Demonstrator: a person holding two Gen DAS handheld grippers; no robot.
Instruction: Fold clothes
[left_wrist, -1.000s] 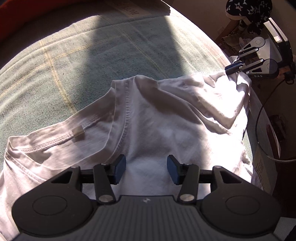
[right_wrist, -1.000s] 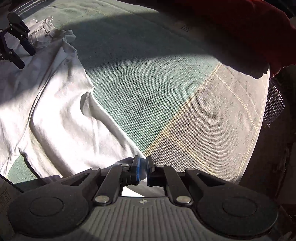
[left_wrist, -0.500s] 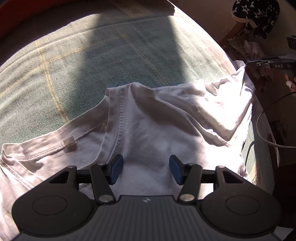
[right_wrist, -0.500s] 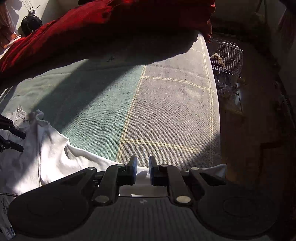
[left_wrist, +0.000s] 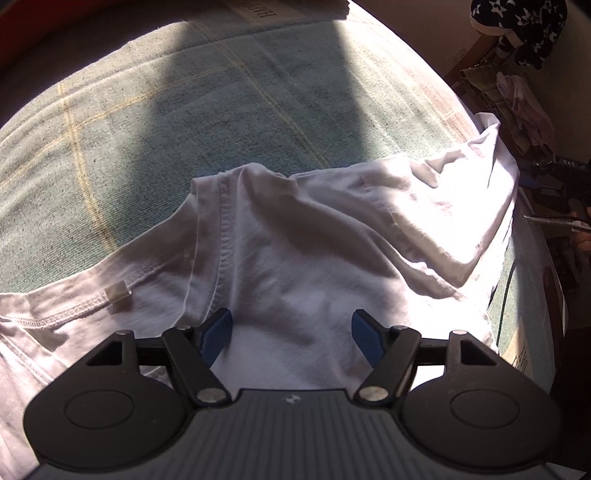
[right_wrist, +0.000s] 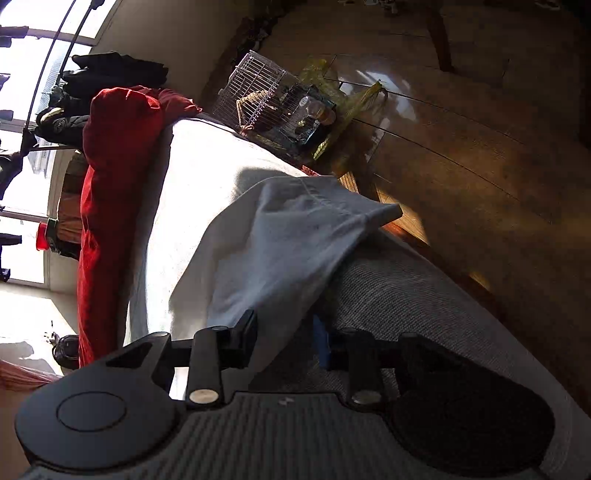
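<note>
My left tongs (left_wrist: 291, 338) hang over the white T-shirt (left_wrist: 295, 258) with their blue pads spread wide apart and nothing between them. The shirt lies rumpled on the green checked bed cover (left_wrist: 166, 129). Its collar seam and small neck label (left_wrist: 118, 293) sit at about nine o'clock from the tongs, and a stitched sleeve seam runs up toward twelve. Toward two o'clock the cloth bunches into bright sunlit folds and reaches the bed's edge. A dark star-patterned garment (left_wrist: 524, 29) sits off the bed at one o'clock.

In the right wrist view, a red blanket (right_wrist: 110, 221) lies heaped along the bed at ten o'clock. My right tongs (right_wrist: 284, 341) are parted, and a flap of the T-shirt (right_wrist: 280, 251) hangs between the two pads and rises toward twelve o'clock, its hemmed edge uppermost. I cannot tell whether either pad touches the cloth. At twelve to one o'clock a small wire cage (right_wrist: 266, 103) stands on the wooden floor (right_wrist: 480, 166) beside the bed.
</note>
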